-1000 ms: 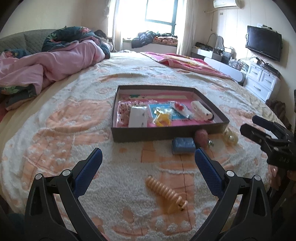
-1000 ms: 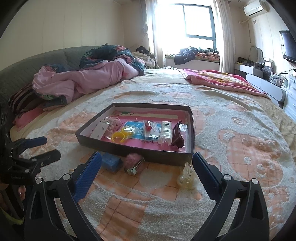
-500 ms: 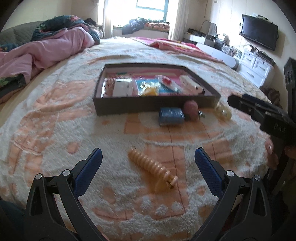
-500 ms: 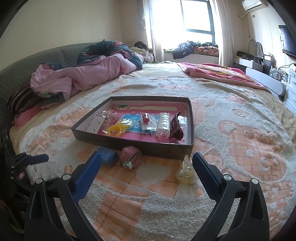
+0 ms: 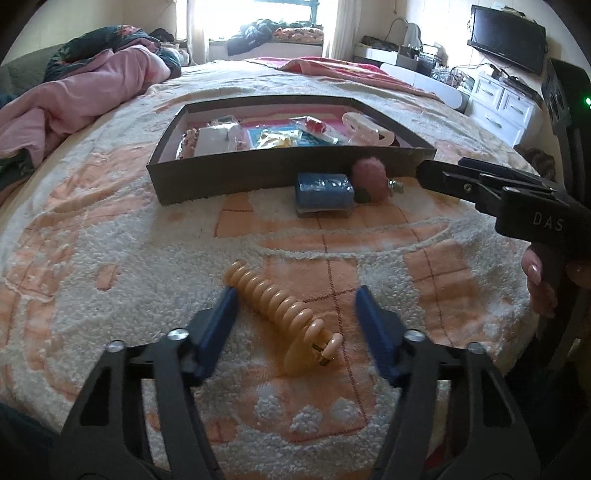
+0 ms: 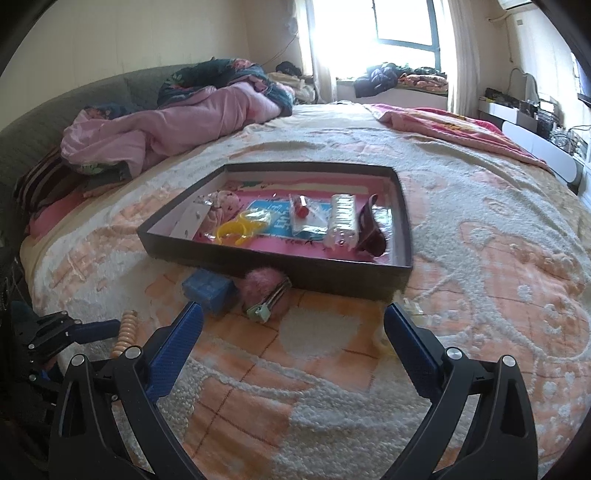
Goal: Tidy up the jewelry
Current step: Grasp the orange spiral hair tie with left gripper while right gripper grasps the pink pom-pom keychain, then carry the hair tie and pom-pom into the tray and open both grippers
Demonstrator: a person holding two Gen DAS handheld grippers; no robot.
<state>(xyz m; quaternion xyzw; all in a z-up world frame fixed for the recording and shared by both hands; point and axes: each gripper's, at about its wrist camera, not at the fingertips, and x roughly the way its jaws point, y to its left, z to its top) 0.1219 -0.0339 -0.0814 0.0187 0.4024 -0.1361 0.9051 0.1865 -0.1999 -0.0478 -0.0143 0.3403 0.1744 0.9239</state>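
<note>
A peach ribbed hair clip (image 5: pixel 284 308) lies on the bed blanket between the open fingers of my left gripper (image 5: pixel 295 314), untouched as far as I can see; it also shows in the right wrist view (image 6: pixel 125 332). A dark shallow tray (image 5: pixel 258 175) holds several jewelry pieces and packets. In front of it lie a blue box (image 5: pixel 324 192) and a pink fluffy clip (image 5: pixel 370 178). My right gripper (image 6: pixel 293 334) is open and empty, low over the blanket before the tray (image 6: pixel 351 282). A clear clip (image 6: pixel 413 308) lies partly hidden behind its right finger.
Pink quilts (image 6: pixel 177 125) are piled at the back left of the bed. A white dresser and a TV (image 5: pixel 506 35) stand at the right. The right gripper's body (image 5: pixel 517 199) reaches in from the right in the left wrist view.
My left gripper has dropped low and narrowed around the peach hair clip. My right gripper has moved forward and down toward the tray and the clear clip.
</note>
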